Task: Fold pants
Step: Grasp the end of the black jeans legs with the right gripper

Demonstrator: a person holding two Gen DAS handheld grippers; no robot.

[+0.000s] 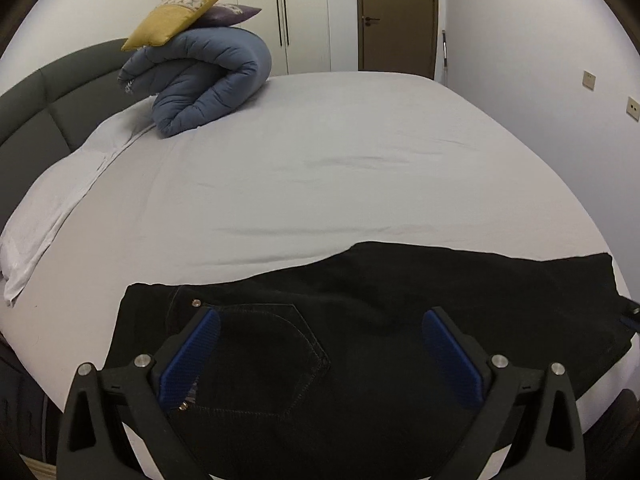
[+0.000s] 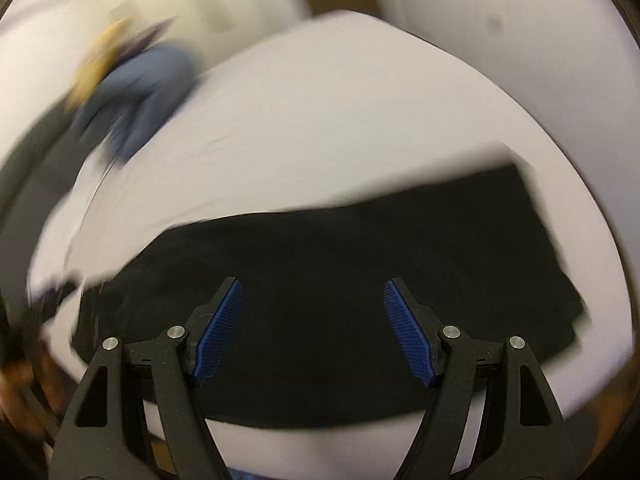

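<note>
Black pants lie flat along the near edge of a bed with a white sheet, the back pocket and waist at the left. My left gripper hovers above the pocket area, open, its blue pads wide apart with nothing between them. In the blurred right wrist view the same black pants stretch across the sheet. My right gripper hangs over their middle, open and empty. A dark part of the right gripper shows at the pants' right end in the left wrist view.
A rolled blue duvet with a yellow cushion and a purple one on top sits at the far left of the bed, by the grey headboard. White pillows lie at left. A brown door and wardrobe stand behind.
</note>
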